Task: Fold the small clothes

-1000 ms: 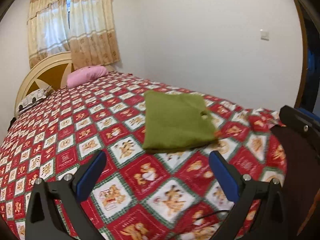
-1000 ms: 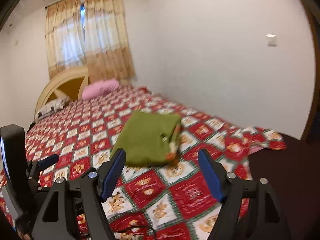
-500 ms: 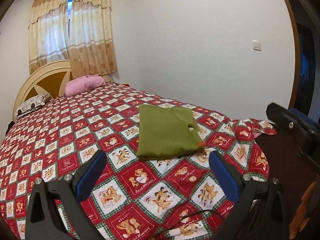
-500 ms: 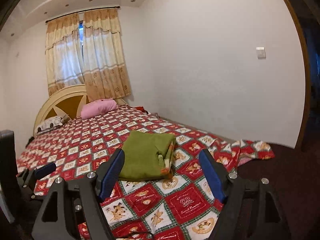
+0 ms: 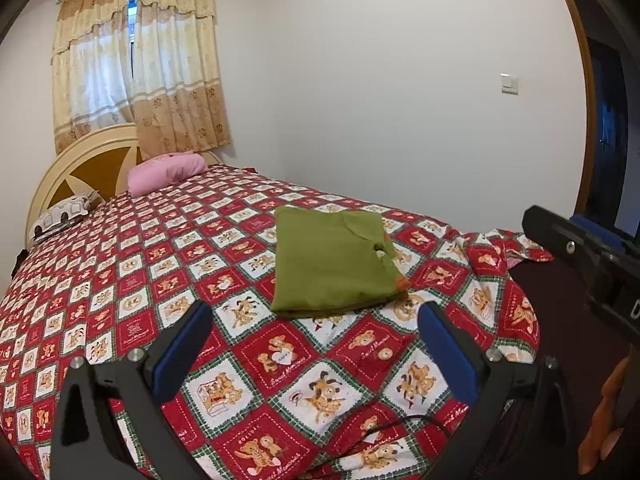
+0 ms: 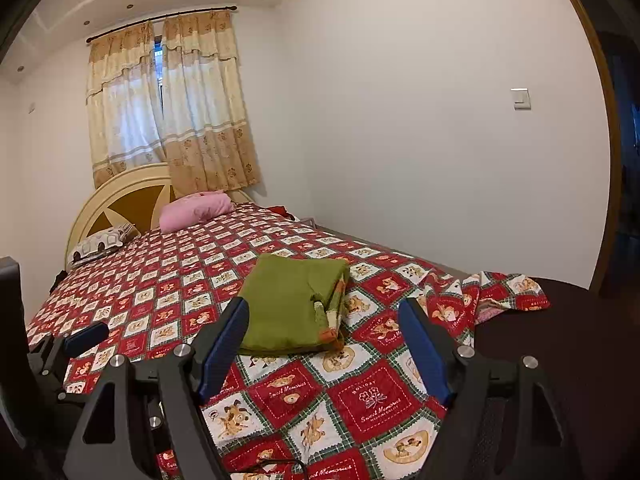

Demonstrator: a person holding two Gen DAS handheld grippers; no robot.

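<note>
the bed (image 5: 120, 280), under a red and white checked cover printed with bears and dogs, fills both views, with a cream and brown headboard (image 6: 120, 200) at the far end. a pink pillow (image 5: 168, 172) lies by the headboard, next to a white patterned one (image 5: 64, 216). the green garment (image 5: 332, 264) lies near the foot corner of the bed as a neat folded rectangle, with an orange-trimmed edge showing on its right side. it appears finished. the left tool (image 5: 316, 344) hangs over the foot of the bed with its blue pads spread wide and nothing between them; the right tool (image 6: 324, 344) is likewise spread and empty. neither touches the cloth. to do this step well, i judge the tools should pull straight away without brushing the stack, since a snag on the loose trim could undo the fold.
</note>
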